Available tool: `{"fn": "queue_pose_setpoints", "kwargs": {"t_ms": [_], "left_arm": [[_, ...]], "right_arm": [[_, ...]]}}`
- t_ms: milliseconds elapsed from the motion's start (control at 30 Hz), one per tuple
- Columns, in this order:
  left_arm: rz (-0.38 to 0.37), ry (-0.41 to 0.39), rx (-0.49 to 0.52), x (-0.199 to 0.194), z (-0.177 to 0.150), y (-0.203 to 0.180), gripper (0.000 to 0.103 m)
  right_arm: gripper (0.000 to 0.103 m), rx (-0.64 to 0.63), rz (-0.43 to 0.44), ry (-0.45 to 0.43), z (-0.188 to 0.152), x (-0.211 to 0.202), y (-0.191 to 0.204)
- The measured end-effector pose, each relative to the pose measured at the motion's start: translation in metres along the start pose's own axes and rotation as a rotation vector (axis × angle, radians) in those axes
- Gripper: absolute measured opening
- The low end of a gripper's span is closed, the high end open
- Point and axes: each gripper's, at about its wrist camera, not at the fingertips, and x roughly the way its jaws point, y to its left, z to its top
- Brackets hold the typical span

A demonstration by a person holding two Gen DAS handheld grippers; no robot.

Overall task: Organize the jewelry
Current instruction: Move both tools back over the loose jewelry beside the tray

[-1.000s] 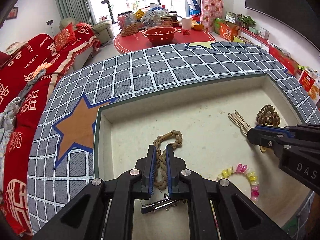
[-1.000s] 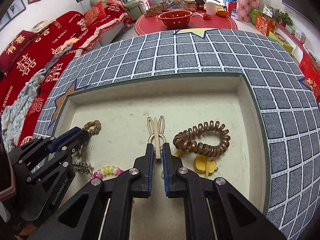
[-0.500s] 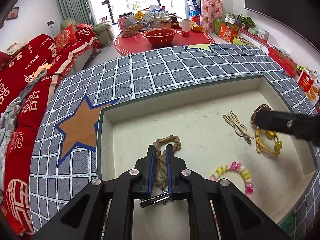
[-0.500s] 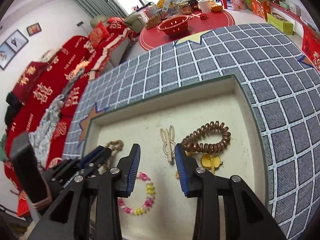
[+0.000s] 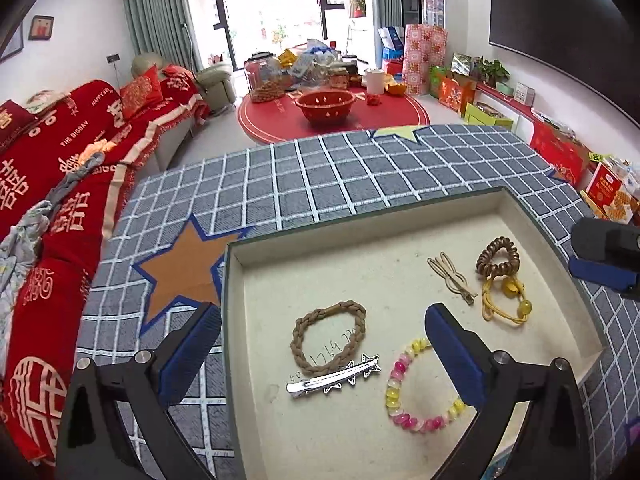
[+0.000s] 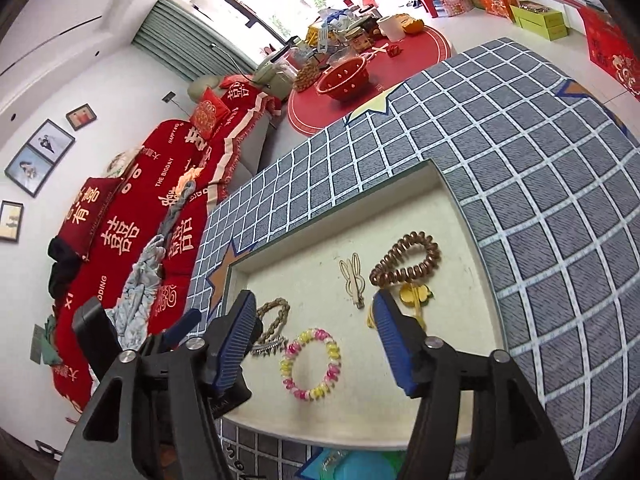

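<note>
- The left gripper (image 5: pixel 322 344) is built of matte black angular arms that branch into a Y shape.
- Its two fingers (image 5: pixel 454 350) carry deep blue ribbed pads on their inner faces.
- Round silver screws (image 5: pixel 143 357) sit at the arm joints, two on each side.
- The right gripper (image 6: pixel 316 344) has the same black frame, blue ribbed pads and silver screws (image 6: pixel 433 343).
- Faint pale lettering marks the side of the left gripper's black body in the right wrist view; it is too small to read.
</note>
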Motion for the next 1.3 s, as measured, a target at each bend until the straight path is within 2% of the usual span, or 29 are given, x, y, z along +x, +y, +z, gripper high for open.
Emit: {"fn": "queue_pose_setpoints", "kwargs": {"t_ms": [33,100,233,267,367,400,433,533,633,800,900,1067,1300], "left_arm": [[0.006,-0.016,0.003,-0.007,0.000,0.000,0.103],[-0.010,-0.036,0.015,-0.019,-0.002,0.000,0.103],[-0.043,-0.046,0.018,-0.043,-0.014,0.005,0.103],[-0.072,-0.039,0.026,-0.050,-0.020,0.007,0.103],[-0.100,-0.050,0.015,-0.070,-0.041,0.010,0.103],[-0.105,-0.055,0.009,-0.078,-0.051,0.012,0.103],[-0.109,-0.055,0.002,-0.083,-0.059,0.013,0.103],[-0.139,-0.042,-0.022,-0.097,-0.087,0.014,0.103],[-0.150,-0.020,-0.035,-0.104,-0.109,0.013,0.103],[-0.163,0.007,-0.020,-0.115,-0.143,0.008,0.103],[-0.178,0.026,-0.009,-0.120,-0.158,0.002,0.103],[-0.169,0.056,0.035,-0.121,-0.176,-0.016,0.103],[-0.166,0.084,0.061,-0.119,-0.187,-0.034,0.103]], "right_arm": [[0.079,0.006,0.006,-0.004,-0.003,-0.005,-0.001],[0.084,0.015,0.020,-0.020,-0.010,-0.016,-0.001],[0.087,0.037,0.053,-0.043,-0.026,-0.036,-0.004],[0.087,0.037,0.061,-0.052,-0.031,-0.042,-0.004],[0.089,0.010,0.046,-0.083,-0.047,-0.058,0.000],[0.093,-0.003,0.036,-0.093,-0.052,-0.063,0.001],[0.103,-0.013,0.029,-0.102,-0.058,-0.068,0.002],[0.103,-0.014,0.023,-0.112,-0.078,-0.080,0.003],[0.103,-0.024,0.001,-0.057,-0.096,-0.084,0.004],[0.103,-0.033,-0.065,-0.023,-0.125,-0.089,-0.004],[0.103,-0.056,-0.138,-0.004,-0.144,-0.090,-0.010],[0.103,-0.055,-0.229,0.038,-0.162,-0.084,-0.020],[0.103,-0.057,-0.250,0.076,-0.172,-0.074,-0.024]]}}
